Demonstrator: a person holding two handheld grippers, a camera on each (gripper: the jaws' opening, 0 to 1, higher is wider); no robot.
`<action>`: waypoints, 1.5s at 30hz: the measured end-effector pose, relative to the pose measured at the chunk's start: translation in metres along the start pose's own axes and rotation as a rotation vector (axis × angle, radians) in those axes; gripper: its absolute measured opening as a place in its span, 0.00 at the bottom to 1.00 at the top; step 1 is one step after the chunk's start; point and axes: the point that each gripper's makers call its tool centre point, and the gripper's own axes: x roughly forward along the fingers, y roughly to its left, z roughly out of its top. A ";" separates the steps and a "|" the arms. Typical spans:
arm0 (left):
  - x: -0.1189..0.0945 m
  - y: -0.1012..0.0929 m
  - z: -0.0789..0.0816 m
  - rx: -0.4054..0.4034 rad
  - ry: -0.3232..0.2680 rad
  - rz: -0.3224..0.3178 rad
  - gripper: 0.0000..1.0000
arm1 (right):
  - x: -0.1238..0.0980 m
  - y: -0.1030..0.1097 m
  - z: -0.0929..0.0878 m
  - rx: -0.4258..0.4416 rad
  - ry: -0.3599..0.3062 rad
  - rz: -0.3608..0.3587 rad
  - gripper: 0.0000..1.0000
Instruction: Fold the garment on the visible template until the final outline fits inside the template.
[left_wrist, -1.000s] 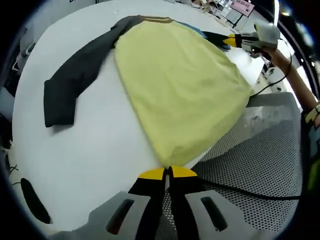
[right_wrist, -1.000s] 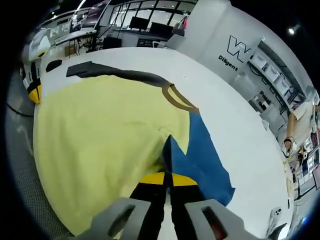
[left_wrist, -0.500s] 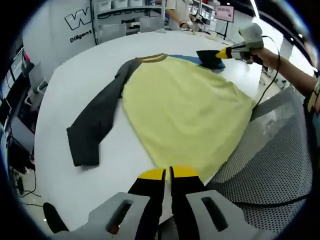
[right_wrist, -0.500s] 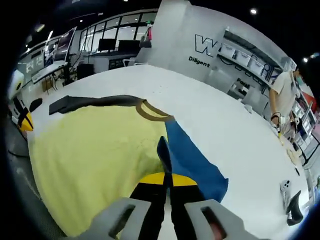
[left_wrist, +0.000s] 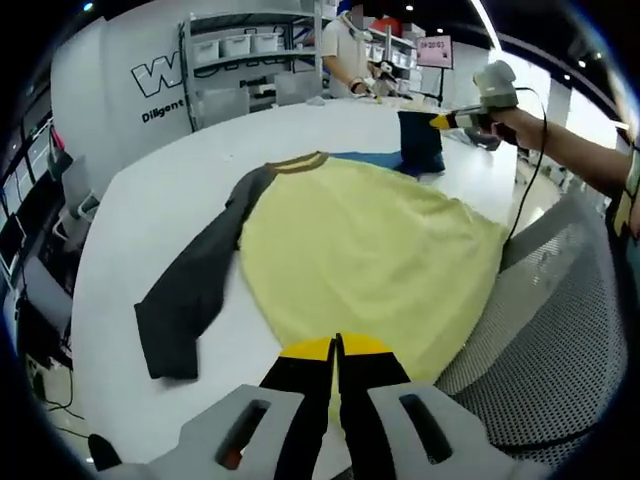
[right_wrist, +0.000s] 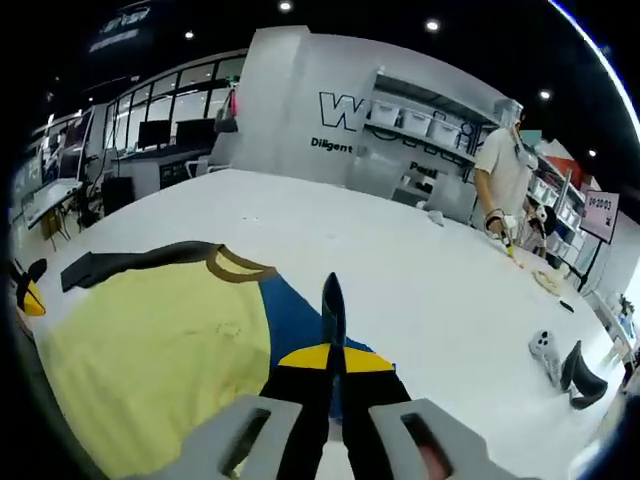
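A yellow shirt (left_wrist: 365, 250) with dark grey sleeves and a brown collar (left_wrist: 300, 160) lies on the white table, over a blue template (left_wrist: 365, 157). My left gripper (left_wrist: 336, 348) is shut on the shirt's yellow hem at the near table edge. The left sleeve (left_wrist: 190, 295) lies flat, stretched out to the side. My right gripper (left_wrist: 440, 121) is shut on the other dark sleeve (left_wrist: 420, 142) and holds it up off the table. In the right gripper view the jaws (right_wrist: 335, 352) pinch that sleeve's edge (right_wrist: 332, 300), with the shirt (right_wrist: 150, 350) and the template (right_wrist: 292, 318) below.
A grey mesh chair (left_wrist: 545, 350) stands against the table's near edge. A person in a white shirt (right_wrist: 498, 165) works at the far side. A white handheld device (right_wrist: 545, 346) and a black object (right_wrist: 580, 368) lie on the table (right_wrist: 430, 290) to the right.
The right gripper has lifted the dark sleeve clear of the table. Both cameras have risen and tilted up, showing more of the room. The left gripper keeps hold of the hem.
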 end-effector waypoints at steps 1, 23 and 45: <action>0.000 0.000 0.000 0.001 0.001 0.000 0.02 | -0.001 -0.003 0.001 0.006 -0.006 -0.011 0.00; 0.008 -0.004 0.003 -0.001 -0.002 -0.017 0.02 | -0.030 -0.104 0.028 0.124 -0.120 -0.278 0.00; 0.008 0.000 0.002 0.005 0.008 -0.016 0.02 | -0.045 -0.136 0.105 0.181 -0.292 -0.307 0.00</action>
